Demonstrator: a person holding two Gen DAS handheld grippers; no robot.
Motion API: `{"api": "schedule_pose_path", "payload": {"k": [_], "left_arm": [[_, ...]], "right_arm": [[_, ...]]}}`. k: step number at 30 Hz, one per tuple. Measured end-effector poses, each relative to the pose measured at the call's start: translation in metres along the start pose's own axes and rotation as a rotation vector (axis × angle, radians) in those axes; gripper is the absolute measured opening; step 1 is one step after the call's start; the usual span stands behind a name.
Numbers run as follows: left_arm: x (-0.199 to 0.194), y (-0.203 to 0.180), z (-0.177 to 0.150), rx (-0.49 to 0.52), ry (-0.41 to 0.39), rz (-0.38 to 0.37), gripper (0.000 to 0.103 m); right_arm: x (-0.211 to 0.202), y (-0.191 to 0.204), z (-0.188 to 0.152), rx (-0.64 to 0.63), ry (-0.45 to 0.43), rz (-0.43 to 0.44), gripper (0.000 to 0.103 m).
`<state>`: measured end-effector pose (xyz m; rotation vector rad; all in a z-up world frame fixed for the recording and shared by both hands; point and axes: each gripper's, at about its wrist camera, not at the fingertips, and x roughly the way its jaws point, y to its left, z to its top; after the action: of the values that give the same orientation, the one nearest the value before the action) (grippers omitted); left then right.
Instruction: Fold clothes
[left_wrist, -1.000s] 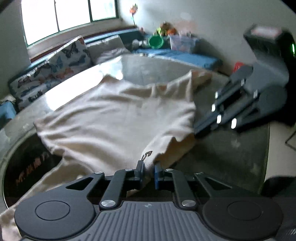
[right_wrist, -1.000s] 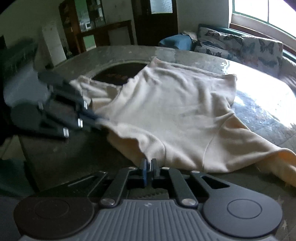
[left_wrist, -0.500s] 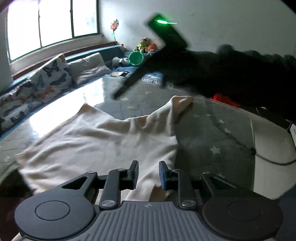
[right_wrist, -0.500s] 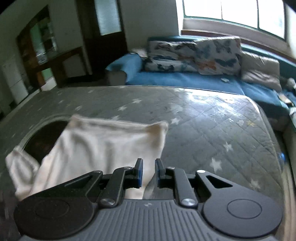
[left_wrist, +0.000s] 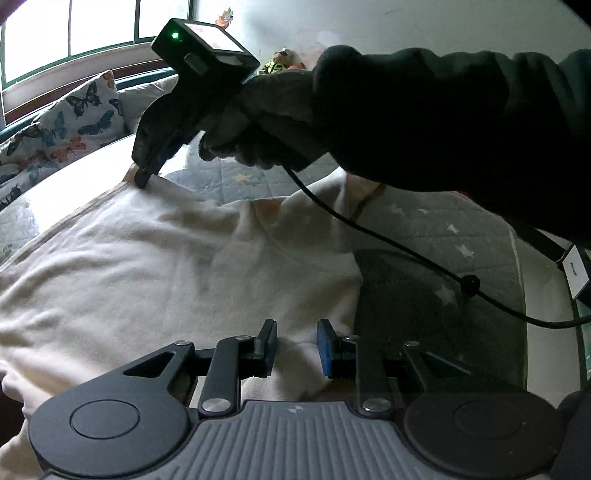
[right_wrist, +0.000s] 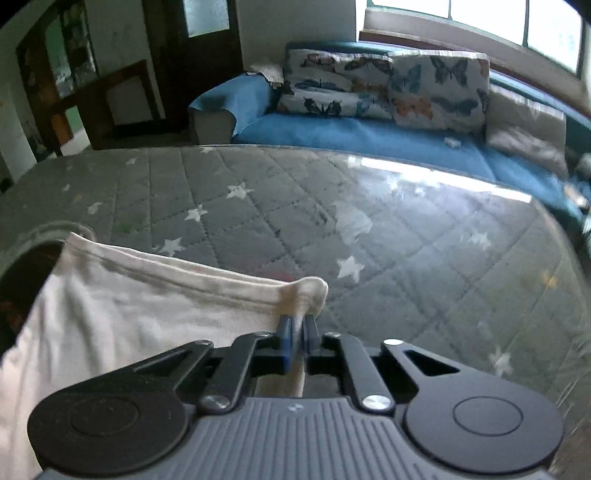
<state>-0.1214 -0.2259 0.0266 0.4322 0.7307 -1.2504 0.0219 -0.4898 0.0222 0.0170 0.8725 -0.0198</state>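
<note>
Left wrist view: left gripper (left_wrist: 296, 347) fingers gape above the cream shirt (left_wrist: 177, 266) spread on the desk (right_wrist: 369, 221); right gripper (right_wrist: 297, 338) fingers pinch the shirt's far corner.

A cream shirt (left_wrist: 177, 266) is lying on a grey quilted cover (right_wrist: 388, 236) showing white stars. Butterfly-printed cushions (right_wrist: 436, 96) are sitting on blue seating (right_wrist: 354, 136).

Home living room: blue sofa (right_wrist: 369, 129), butterfly cushions (right_wrist: 436, 92).
</note>
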Motion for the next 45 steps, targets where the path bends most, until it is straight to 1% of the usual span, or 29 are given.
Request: {"api": "schedule_pose_path", "payload": {"k": [1, 3, 4, 5, 6, 7, 9, 12, 14, 17, 21, 24, 26, 28, 31, 33, 35, 36, 37, 38, 40, 41, 43, 45], "left_arm": [[0.001, 0.0, 0.0, 0.001, 0.0, -0.001, 0.026], [0.001, 0.001, 0.0, -0.002, 0.0, -0.003, 0.027], [0.001, 0.001, 0.001, -0.002, 0.001, -0.003, 0.027], [0.001, 0.001, 0.001, -0.002, 0.002, -0.003, 0.027], [0.001, 0.001, 0.001, -0.001, 0.003, -0.001, 0.029], [0.0, 0.001, 0.002, 0.001, 0.004, 0.004, 0.03], [0.001, 0.0, 0.003, 0.005, 0.006, 0.019, 0.039], [-0.001, -0.002, 0.007, 0.006, 0.002, 0.036, 0.042], [-0.004, -0.007, 0.01, 0.019, -0.013, 0.029, 0.043], [-0.002, -0.02, 0.016, 0.063, -0.029, 0.019, 0.045], [0.011, -0.037, 0.023, 0.116, -0.033, 0.02, 0.045], [0.022, -0.044, 0.026, 0.13, -0.026, 0.023, 0.045], [0.027, -0.046, 0.027, 0.14, -0.02, 0.039, 0.045], [0.029, -0.047, 0.026, 0.144, -0.012, 0.058, 0.045], [0.031, -0.046, 0.024, 0.142, -0.004, 0.06, 0.045], [0.032, -0.046, 0.024, 0.143, -0.001, 0.063, 0.045], [0.033, -0.046, 0.024, 0.141, 0.001, 0.061, 0.045], [0.034, -0.046, 0.024, 0.141, 0.0, 0.061, 0.045], [0.034, -0.046, 0.024, 0.141, 0.001, 0.061, 0.045], [0.034, -0.046, 0.023, 0.141, 0.001, 0.059, 0.045], [0.034, -0.045, 0.023, 0.14, -0.002, 0.055, 0.045], [0.033, -0.044, 0.023, 0.137, -0.002, 0.054, 0.045], [0.033, -0.044, 0.022, 0.134, -0.004, 0.052, 0.045], [0.032, -0.044, 0.021, 0.137, -0.005, 0.051, 0.045]], "right_arm": [[0.001, 0.001, 0.001, -0.014, -0.009, -0.026, 0.004], [0.005, 0.001, 0.002, -0.031, -0.012, -0.046, 0.005], [0.005, 0.0, 0.003, -0.028, -0.013, -0.049, 0.011], [0.001, -0.003, 0.002, -0.016, -0.022, -0.05, 0.024], [-0.006, -0.006, 0.0, -0.01, -0.037, -0.057, 0.029], [-0.015, -0.009, -0.001, -0.001, -0.052, -0.058, 0.03], [-0.041, -0.019, -0.007, 0.029, -0.076, -0.036, 0.03], [-0.088, -0.035, -0.025, 0.062, -0.087, -0.036, 0.03], [-0.117, -0.046, -0.044, 0.08, -0.082, -0.047, 0.03], [-0.155, -0.062, -0.077, 0.12, -0.06, -0.07, 0.03], [-0.189, -0.073, -0.122, 0.107, -0.017, -0.148, 0.03], [-0.195, -0.077, -0.145, 0.084, 0.033, -0.174, 0.03], [-0.193, -0.078, -0.157, 0.071, 0.061, -0.164, 0.03], [-0.186, -0.074, -0.163, 0.043, 0.084, -0.156, 0.03], [-0.177, -0.07, -0.167, 0.013, 0.09, -0.136, 0.031], [-0.169, -0.069, -0.168, -0.004, 0.104, -0.136, 0.031], [-0.164, -0.069, -0.17, -0.013, 0.113, -0.131, 0.031], [-0.163, -0.069, -0.171, -0.016, 0.115, -0.127, 0.028], [-0.164, -0.069, -0.17, -0.019, 0.117, -0.123, 0.012], [-0.164, -0.068, -0.167, -0.023, 0.116, -0.126, 0.001], [-0.168, -0.059, -0.162, -0.079, 0.087, -0.172, 0.001], [-0.172, -0.054, -0.159, -0.114, 0.058, -0.2, 0.001], [-0.186, -0.042, -0.153, -0.172, -0.033, -0.251, 0.001], [-0.207, -0.033, -0.149, -0.197, -0.141, -0.285, 0.001]]}}
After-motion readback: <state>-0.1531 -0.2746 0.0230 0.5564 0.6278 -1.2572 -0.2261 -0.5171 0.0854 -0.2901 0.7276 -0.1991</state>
